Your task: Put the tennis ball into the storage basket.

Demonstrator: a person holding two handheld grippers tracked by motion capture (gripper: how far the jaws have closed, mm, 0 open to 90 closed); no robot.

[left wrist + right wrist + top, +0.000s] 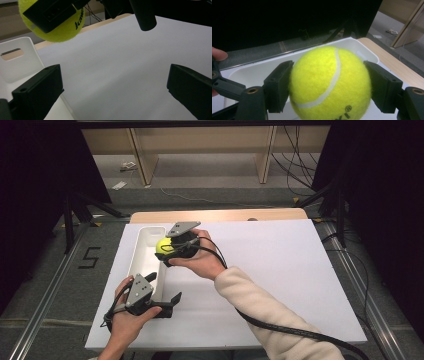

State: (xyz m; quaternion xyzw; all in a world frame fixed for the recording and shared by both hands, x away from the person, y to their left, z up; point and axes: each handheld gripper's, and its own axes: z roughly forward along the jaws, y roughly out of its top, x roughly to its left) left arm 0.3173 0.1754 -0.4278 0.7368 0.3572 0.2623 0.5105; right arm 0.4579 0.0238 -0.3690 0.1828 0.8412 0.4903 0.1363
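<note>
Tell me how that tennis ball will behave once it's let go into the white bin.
The tennis ball is round, so it would likely roll along the bin until a wall stops it. Its felt probably keeps it from slipping in the right gripper. It may bounce a little.

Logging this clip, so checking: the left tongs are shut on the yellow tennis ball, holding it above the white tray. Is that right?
Not quite: the right tongs are shut on the tennis ball, as the right gripper view shows, with a jaw on each side. The ball is indeed above the white tray. In the high view, the left tongs are open, near the tray's near end.
</note>
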